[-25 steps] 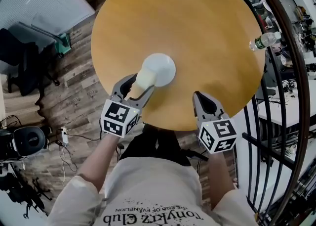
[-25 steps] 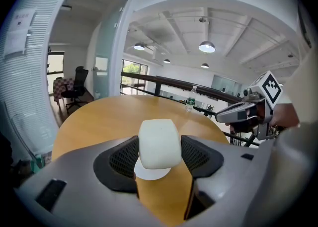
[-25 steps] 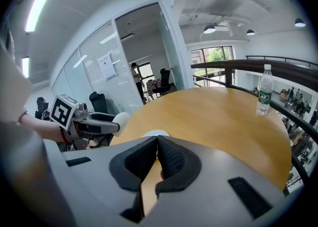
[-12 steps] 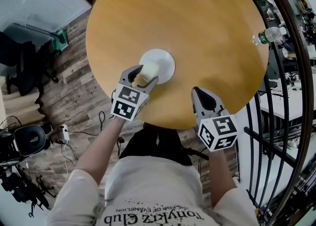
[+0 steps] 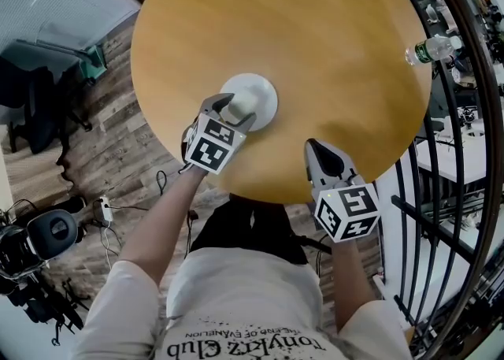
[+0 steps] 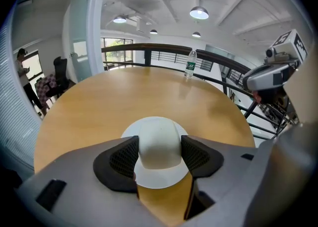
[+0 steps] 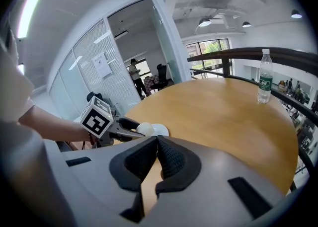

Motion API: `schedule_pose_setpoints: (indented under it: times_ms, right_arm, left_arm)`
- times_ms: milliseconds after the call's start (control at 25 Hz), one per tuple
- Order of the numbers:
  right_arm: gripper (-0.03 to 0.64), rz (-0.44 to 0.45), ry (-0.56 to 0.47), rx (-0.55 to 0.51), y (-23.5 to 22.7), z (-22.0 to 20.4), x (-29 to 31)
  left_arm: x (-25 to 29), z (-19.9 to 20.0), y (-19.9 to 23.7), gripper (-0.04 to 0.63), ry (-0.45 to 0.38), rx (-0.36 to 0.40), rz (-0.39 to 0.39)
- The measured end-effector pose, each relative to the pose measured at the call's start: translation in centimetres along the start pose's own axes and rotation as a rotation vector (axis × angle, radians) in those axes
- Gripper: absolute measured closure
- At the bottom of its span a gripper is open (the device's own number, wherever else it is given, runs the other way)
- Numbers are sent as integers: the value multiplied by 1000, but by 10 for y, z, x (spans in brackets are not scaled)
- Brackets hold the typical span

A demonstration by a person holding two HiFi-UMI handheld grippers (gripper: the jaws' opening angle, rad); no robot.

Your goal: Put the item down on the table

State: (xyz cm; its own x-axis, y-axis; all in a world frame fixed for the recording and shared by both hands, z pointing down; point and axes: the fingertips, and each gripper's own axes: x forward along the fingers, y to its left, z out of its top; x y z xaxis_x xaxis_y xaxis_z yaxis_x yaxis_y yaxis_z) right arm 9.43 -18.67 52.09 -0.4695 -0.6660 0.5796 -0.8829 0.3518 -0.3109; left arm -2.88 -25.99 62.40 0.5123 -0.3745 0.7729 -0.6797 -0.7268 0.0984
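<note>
Head view: round wooden table [image 5: 299,27]. Left gripper [image 5: 236,106] is over the table's near-left part, its jaws clamped on the domed part of the white item [image 5: 256,89], whose round flat base spreads toward the table's middle. Right gripper [image 5: 319,157] is at the table's near edge, well apart from the item. Water bottle [image 5: 429,49] stands at the table's far-right edge.

Left gripper view: both pads of the left gripper [image 6: 159,157] press the sides of the white item [image 6: 159,139], dome upright, with its base low over the table [image 6: 94,102]. Contact with the top is not certain. Bottle [image 6: 189,63] upright at the table's far rim.

Right gripper view: right gripper [image 7: 156,157] has its jaws together with nothing between them, above the table [image 7: 223,116]. The item [image 7: 158,130] shows near the table's left edge, held by the left gripper [image 7: 130,130].
</note>
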Motion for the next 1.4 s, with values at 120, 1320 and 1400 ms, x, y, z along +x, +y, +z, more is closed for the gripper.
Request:
schedule_pose_setpoints:
  times_ms: [120,1320,1400]
  right_arm:
    - [592,-3,2,8,-1,-3,-1]
    - [592,-20,21,41,-3,-17,-5]
    - [592,-18,21,40,-3,-17,-5]
  left_arm:
    - [7,-1,1,313,26,20,0]
    - [30,-15,3,313,135,65,-17]
    - [31,-15,3,313,136,76,-8]
